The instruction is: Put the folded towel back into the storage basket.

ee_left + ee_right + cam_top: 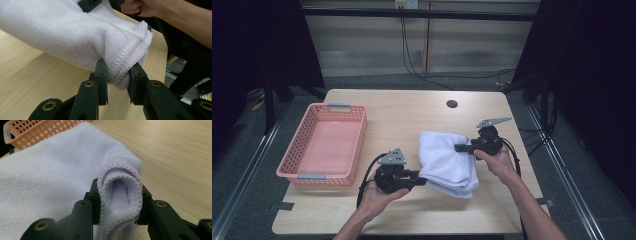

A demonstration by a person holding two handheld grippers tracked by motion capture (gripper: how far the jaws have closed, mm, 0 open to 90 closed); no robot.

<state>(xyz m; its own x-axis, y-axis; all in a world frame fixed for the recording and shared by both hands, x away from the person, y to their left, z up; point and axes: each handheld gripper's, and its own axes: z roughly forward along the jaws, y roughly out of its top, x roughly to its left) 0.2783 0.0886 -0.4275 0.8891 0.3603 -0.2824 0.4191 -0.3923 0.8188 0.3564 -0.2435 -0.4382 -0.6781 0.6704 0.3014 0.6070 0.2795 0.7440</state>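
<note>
A folded white towel [446, 159] hangs a little above the wooden table [412, 110], held between both hands. My left gripper [424, 180] is shut on the towel's near left edge; in the left gripper view its jaws pinch the stitched hem [122, 72]. My right gripper [458, 148] is shut on the far right edge; in the right gripper view the thick folded hem [120, 195] bulges between its jaws. The towel [62, 30] sags between the two grips.
An empty pink plastic basket [326, 145] stands on the left of the table; its corner [27, 131] appears in the right gripper view. A small round hole [452, 104] sits near the table's far edge. Dark frame posts and cables lie beyond the table.
</note>
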